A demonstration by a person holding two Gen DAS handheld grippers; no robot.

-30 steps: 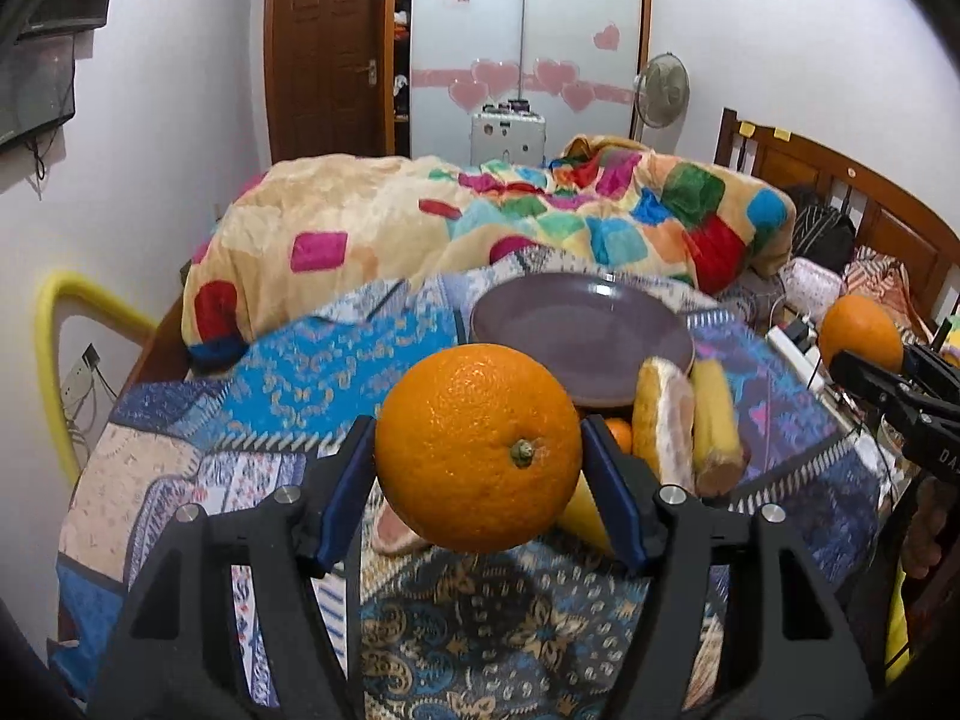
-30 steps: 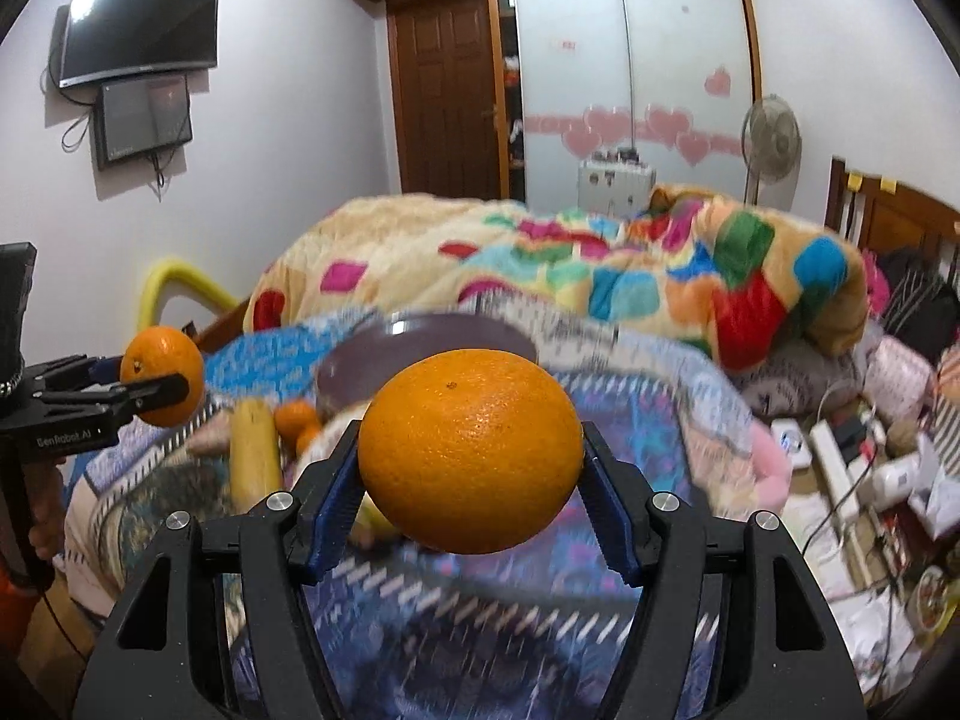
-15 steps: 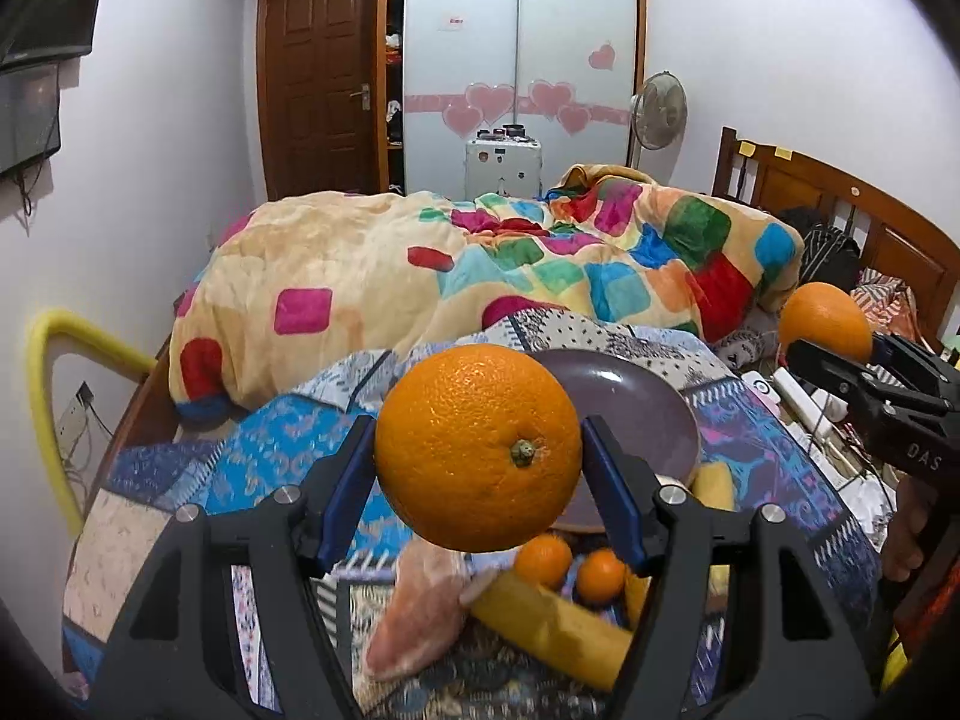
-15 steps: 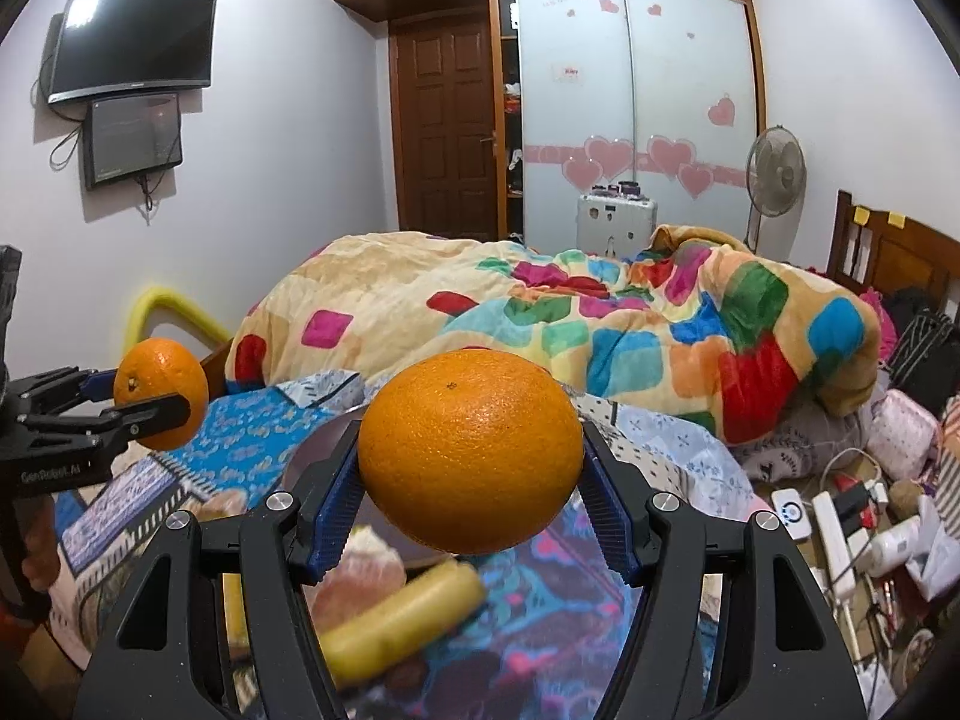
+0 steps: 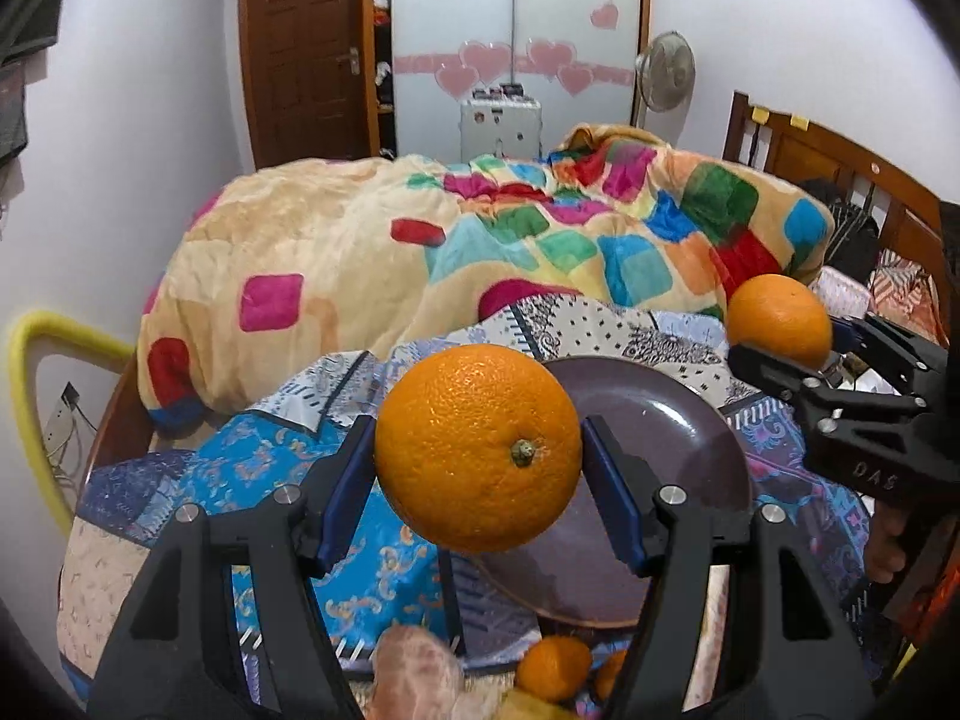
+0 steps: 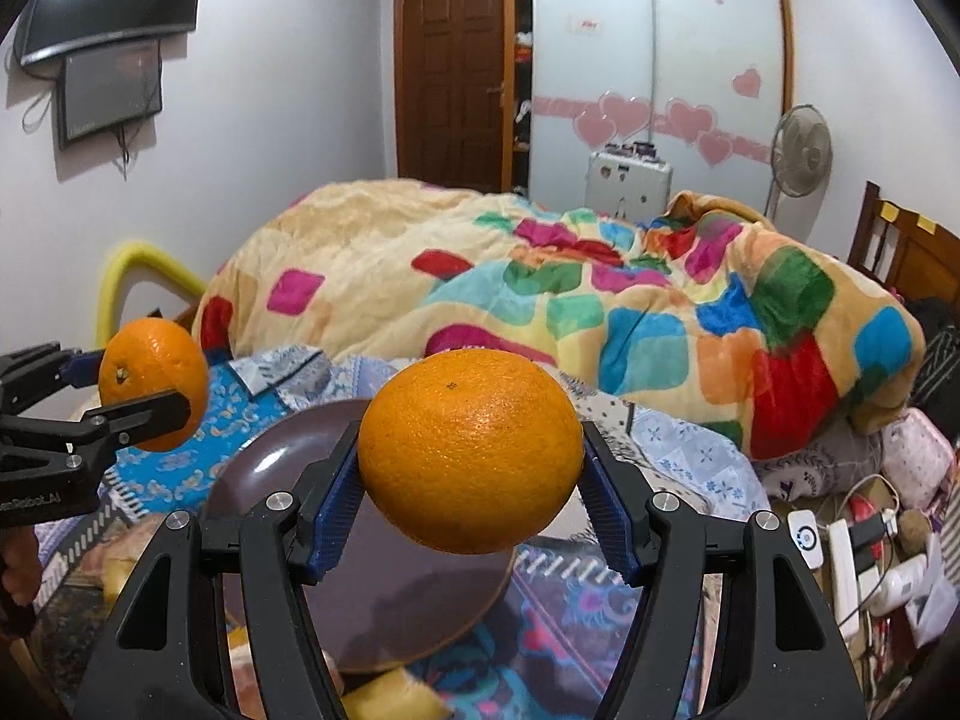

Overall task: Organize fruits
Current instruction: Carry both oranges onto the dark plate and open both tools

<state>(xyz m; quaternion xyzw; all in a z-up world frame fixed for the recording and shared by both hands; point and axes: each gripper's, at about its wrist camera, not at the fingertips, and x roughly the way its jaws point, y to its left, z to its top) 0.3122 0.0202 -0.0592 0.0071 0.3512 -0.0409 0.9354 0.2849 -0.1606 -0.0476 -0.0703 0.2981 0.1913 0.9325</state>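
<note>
My left gripper (image 5: 478, 450) is shut on a large orange (image 5: 474, 438), its stem end facing the camera, held above the near rim of a dark purple plate (image 5: 660, 450). My right gripper (image 6: 471, 453) is shut on a second large orange (image 6: 471, 447), also hanging over the plate (image 6: 282, 468). Each gripper shows in the other's view with its orange: the right one (image 5: 780, 324) at the right edge, the left one (image 6: 153, 384) at the left edge. Small tangerines (image 5: 552, 666) and a peeled fruit (image 5: 414, 672) lie on the bedspread below the plate.
The plate lies on a patterned blue bedspread (image 5: 258, 468). A rumpled, colourful patchwork blanket (image 5: 510, 252) fills the bed behind it. A wooden headboard (image 5: 840, 168) stands at right. Cables and chargers (image 6: 852, 546) clutter the right side. A banana (image 6: 384, 699) lies near the plate's front.
Both grippers have moved forward over the bed with their oranges; the plate now sits right under them, and the bananas and small fruit have slipped to the bottom of the views.
</note>
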